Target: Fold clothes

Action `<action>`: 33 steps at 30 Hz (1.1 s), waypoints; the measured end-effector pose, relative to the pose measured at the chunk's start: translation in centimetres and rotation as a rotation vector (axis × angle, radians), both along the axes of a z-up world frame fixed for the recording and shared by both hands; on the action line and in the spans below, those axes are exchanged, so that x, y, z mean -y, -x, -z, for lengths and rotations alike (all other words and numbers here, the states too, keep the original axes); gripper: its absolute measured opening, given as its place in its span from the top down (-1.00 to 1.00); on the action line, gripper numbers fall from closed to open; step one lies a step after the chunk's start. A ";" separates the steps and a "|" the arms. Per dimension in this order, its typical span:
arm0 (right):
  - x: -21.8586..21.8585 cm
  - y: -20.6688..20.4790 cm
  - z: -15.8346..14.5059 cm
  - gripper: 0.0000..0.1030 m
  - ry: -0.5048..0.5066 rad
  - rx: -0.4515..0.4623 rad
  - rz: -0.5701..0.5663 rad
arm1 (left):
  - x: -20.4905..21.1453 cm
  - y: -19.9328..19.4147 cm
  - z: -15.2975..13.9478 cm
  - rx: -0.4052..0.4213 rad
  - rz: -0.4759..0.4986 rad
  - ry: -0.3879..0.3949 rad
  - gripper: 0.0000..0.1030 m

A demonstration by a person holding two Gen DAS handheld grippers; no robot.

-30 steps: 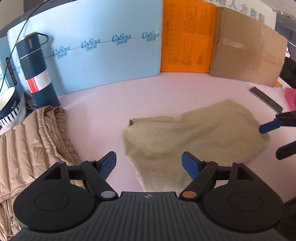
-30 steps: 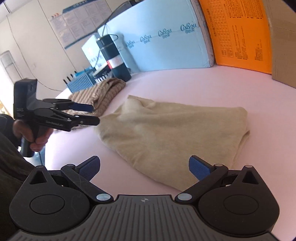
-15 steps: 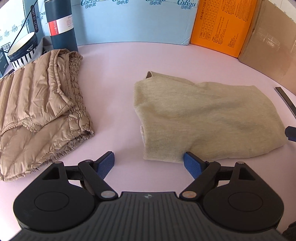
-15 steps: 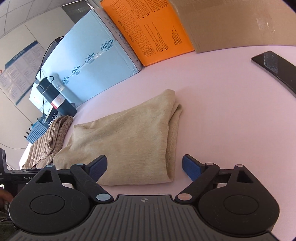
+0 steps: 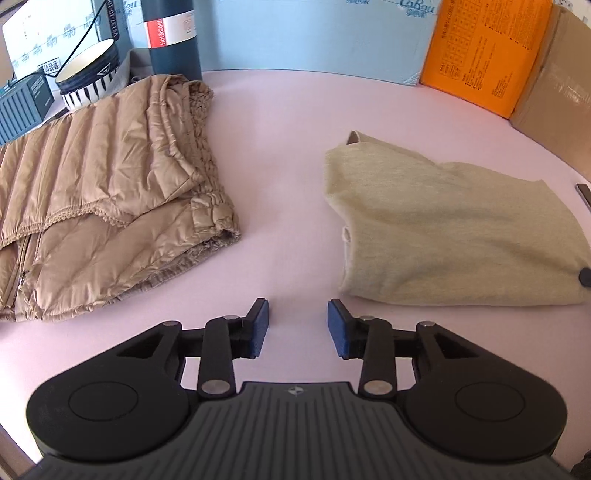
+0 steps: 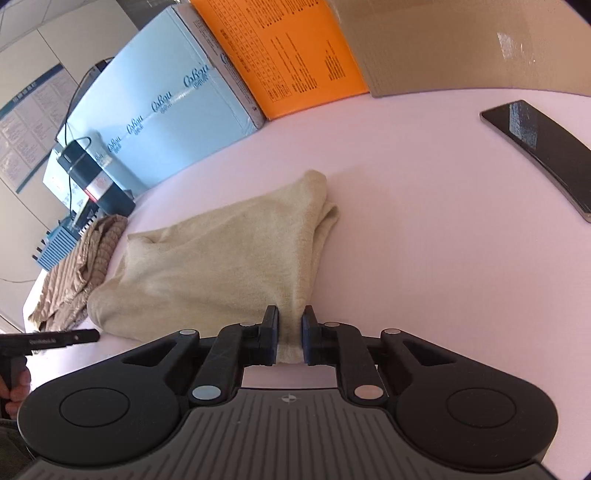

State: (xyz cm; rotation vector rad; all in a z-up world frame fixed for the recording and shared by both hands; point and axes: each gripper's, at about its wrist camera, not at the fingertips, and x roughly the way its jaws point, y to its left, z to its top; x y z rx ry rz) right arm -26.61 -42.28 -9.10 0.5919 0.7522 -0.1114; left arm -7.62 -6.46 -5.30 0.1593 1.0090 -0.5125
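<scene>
On the left of the pink table (image 5: 288, 122) lay a tan quilted jacket (image 5: 99, 206), shiny and puffy, with gathered cuffs and a zip; behind it stood a striped bowl (image 5: 88, 79) and a dark flask (image 5: 171, 35). The left gripper (image 5: 298, 326) hovered over bare table with its jaws spread and nothing between them, just short of the beige sweater (image 5: 450, 229). That sweater, a soft, matte knit folded into a loose, thick wedge, lay in the middle of the table, well apart from the jacket. At its right near corner the right gripper (image 6: 290, 334) had its jaws pinching the cloth. I judged the risk lay there: only a small bite of several limp layers was held, so a pull could drag out the top layer alone, or skew the whole bundle while the left corner lay free. Farther right lay a flat black phone (image 6: 539, 147).
</scene>
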 end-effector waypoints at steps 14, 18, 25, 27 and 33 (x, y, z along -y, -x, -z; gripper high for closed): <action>2.4 2.0 1.1 -0.67 -0.242 0.145 0.053 | 1.0 -2.2 -0.6 -0.085 -0.033 0.205 -0.61; 3.0 0.9 1.0 -0.70 -0.259 0.147 0.065 | 3.1 -3.9 0.3 -0.109 -0.032 0.175 -0.61; 4.2 -1.7 1.2 -1.00 -0.267 0.129 -0.029 | 5.6 -5.8 0.7 -0.086 -0.007 0.121 -0.67; 4.4 -2.7 1.2 -1.00 -0.250 0.115 -0.076 | 6.5 -6.1 0.9 -0.082 0.013 0.104 -0.80; 5.8 -4.9 1.8 -1.00 -0.303 0.121 -0.146 | 9.0 -6.1 1.5 -0.032 0.088 0.021 -0.99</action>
